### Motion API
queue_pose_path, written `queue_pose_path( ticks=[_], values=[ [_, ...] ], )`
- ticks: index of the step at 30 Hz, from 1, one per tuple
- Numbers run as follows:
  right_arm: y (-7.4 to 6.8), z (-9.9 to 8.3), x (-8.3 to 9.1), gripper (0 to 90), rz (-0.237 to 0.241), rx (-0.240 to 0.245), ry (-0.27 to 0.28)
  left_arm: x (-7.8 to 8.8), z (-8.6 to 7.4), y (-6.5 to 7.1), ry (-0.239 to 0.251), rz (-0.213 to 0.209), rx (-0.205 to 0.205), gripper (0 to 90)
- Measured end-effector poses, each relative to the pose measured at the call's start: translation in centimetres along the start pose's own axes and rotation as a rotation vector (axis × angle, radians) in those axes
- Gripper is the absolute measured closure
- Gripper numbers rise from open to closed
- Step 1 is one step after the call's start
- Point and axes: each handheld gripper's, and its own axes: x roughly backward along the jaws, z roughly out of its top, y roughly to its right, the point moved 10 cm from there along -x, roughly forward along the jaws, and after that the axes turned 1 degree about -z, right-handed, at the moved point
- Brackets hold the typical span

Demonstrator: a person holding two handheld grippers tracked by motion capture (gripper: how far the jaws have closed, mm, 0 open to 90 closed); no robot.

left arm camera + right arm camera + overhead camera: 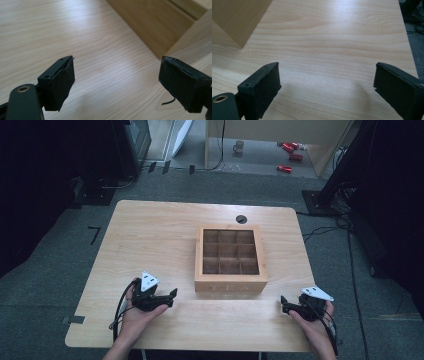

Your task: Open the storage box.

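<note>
Both empty and spread wide, the left gripper [174,296] at seven o'clock and right gripper [283,304] at five flank the square compartmented wooden box [230,285], seemingly poised to handle it.

Box [229,282] on table [150,240], between claws.

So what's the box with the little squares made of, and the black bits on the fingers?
The square pale box with nine compartments looks like light wood, matte, with faint grain; its top may be a clear pane. The black pads on the left gripper's fingers look like soft foam or felt, fuzzy and frayed at the edges.
</note>
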Motion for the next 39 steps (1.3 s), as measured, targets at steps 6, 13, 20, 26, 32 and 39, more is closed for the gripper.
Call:
queue_pose_path(
  ticks=[6,13,20,26,32,39],
  values=[
    [-0.3,1.5,1.1,7.2,0.021,-0.015,0.051,-1.1,1.0,2.3,0.009,-0.046,-0.023,14.0],
    [-0.9,3.2,1.9,7.4,0.042,-0.026,0.092,-1.8,1.4,3.9,0.005,-0.077,-0.035,14.2],
    [-1.9,4.7,2.4,7.8,0.076,-0.035,0.122,-2.2,1.9,5.6,0.001,-0.113,-0.04,15.0],
    [-3.4,5.9,2.9,7.9,0.115,-0.032,0.151,-2.8,2.2,6.8,-0.008,-0.138,-0.04,22.2],
    [-5.2,6.6,3.1,8.0,0.161,-0.029,0.172,-3.5,2.3,7.4,-0.006,-0.141,-0.033,36.0],
    [-7.0,6.9,2.8,8.1,0.212,-0.025,0.181,-3.7,2.9,7.8,0.004,-0.176,0.0,53.9]
  ],
)
